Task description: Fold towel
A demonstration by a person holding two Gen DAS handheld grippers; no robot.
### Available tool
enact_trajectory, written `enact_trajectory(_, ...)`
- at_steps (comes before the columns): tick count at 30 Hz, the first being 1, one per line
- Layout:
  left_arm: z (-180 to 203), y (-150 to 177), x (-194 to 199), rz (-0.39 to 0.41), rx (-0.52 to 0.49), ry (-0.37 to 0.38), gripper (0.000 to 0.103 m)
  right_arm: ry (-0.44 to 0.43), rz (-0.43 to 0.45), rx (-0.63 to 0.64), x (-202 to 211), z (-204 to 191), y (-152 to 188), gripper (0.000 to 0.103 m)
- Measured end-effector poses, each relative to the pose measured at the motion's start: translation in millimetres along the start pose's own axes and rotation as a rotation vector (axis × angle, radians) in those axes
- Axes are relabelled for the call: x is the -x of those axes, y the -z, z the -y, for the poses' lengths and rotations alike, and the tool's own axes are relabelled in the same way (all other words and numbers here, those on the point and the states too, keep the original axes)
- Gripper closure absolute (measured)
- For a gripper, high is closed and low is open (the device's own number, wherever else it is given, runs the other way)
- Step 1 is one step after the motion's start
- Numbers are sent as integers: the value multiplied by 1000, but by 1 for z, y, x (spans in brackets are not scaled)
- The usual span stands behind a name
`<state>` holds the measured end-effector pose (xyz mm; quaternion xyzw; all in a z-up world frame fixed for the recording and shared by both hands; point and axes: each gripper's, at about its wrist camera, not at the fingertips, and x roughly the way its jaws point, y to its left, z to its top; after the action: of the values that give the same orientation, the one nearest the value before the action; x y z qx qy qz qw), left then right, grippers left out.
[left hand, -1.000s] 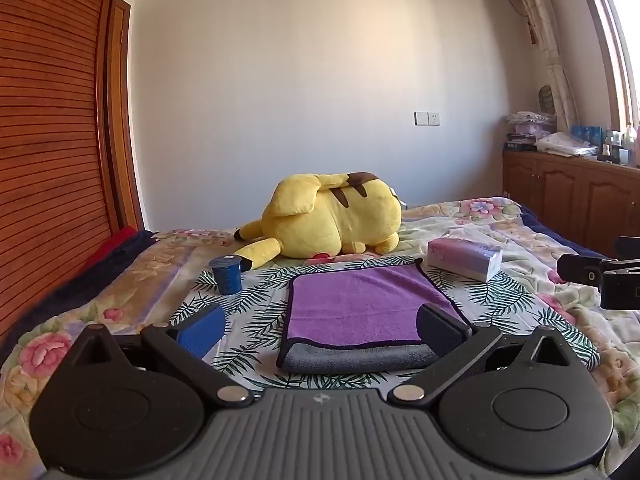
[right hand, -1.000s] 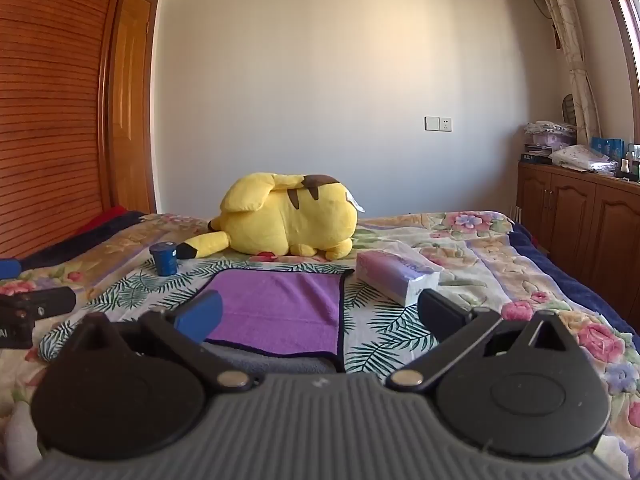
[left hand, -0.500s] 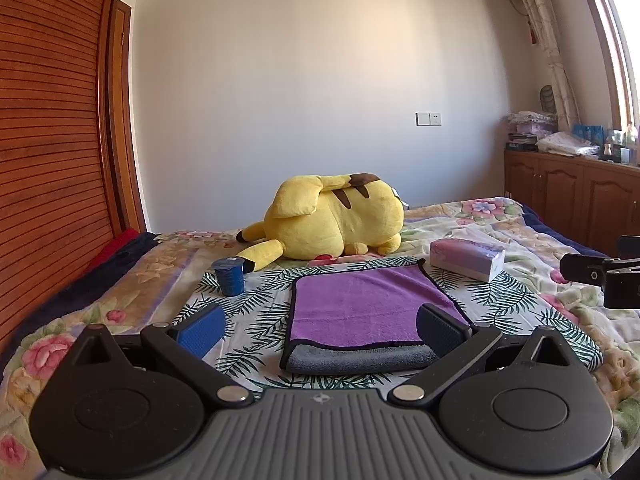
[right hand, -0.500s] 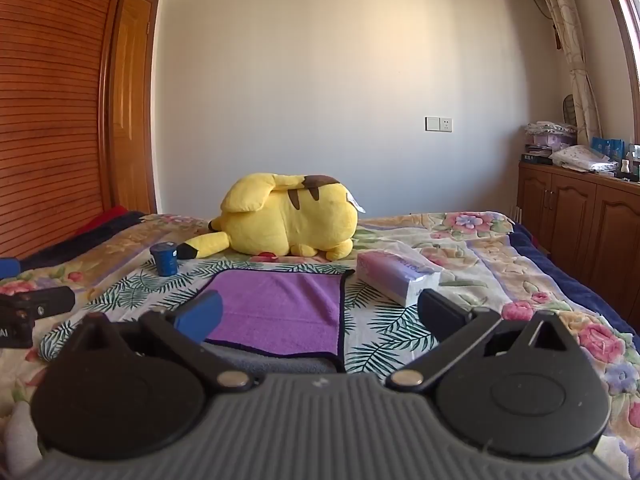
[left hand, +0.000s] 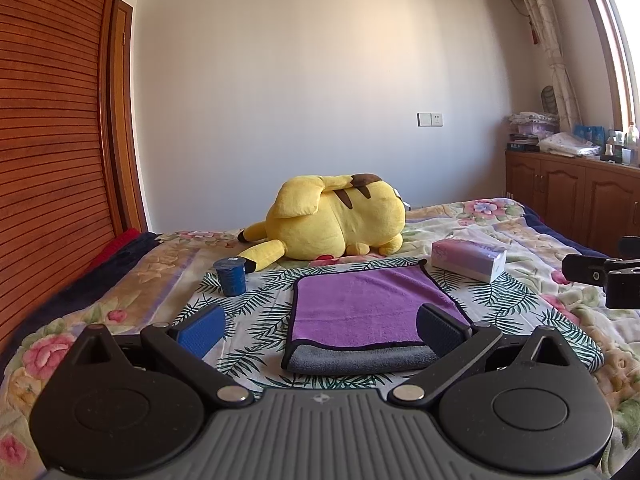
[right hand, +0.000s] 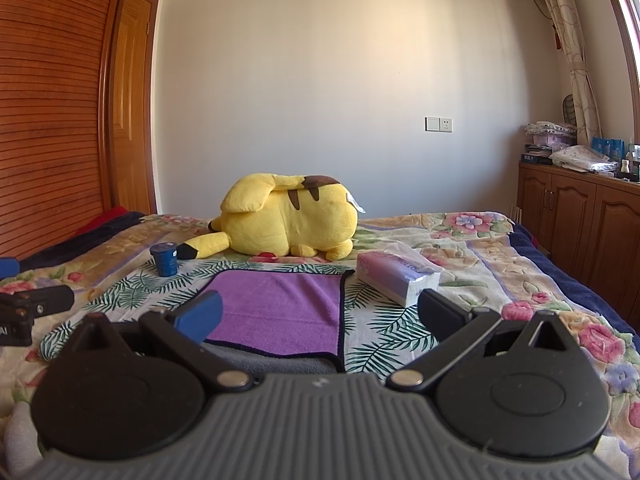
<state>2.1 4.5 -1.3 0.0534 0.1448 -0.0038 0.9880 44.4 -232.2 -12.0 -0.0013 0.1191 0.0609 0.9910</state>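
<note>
While both my tools hover low over the floral, leaf-patterned bedspread, I note free cloth on every side of the folded purple towel with grey underside and dark piping. Its near folded edge shows the grey layer; its far edge stops short of the yellow plush toy.

My left gripper is spread wide and grasps nothing. Seen from the left wrist, the towel lies between its fingers and just beyond, the dark right finger overlapping the near right corner; I cannot tell whether it touches.

My right gripper is likewise released and empty. From that wrist the towel sits left of centre, the blue-padded left finger overlapping its near left part.

Surroundings: a small dark blue cup stands to the far left of the towel, apart from it. A lilac and white tissue pack lies to the far right, near the towel's corner. Brown wooden cabinets line the right wall, a slatted wooden wardrobe the left.
</note>
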Motion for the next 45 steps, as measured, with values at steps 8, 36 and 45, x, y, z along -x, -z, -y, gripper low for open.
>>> enact_trajectory(8, 0, 0, 0, -1, 2, 2, 16, 0, 0, 0, 0, 0, 0, 0)
enact_trajectory(36, -1, 0, -1, -3, 1, 2, 16, 0, 0, -1, -2, 3, 0, 0)
enact_trajectory(45, -1, 2, -4, -33, -7, 5, 16, -2, -2, 0, -4, 1, 2, 0)
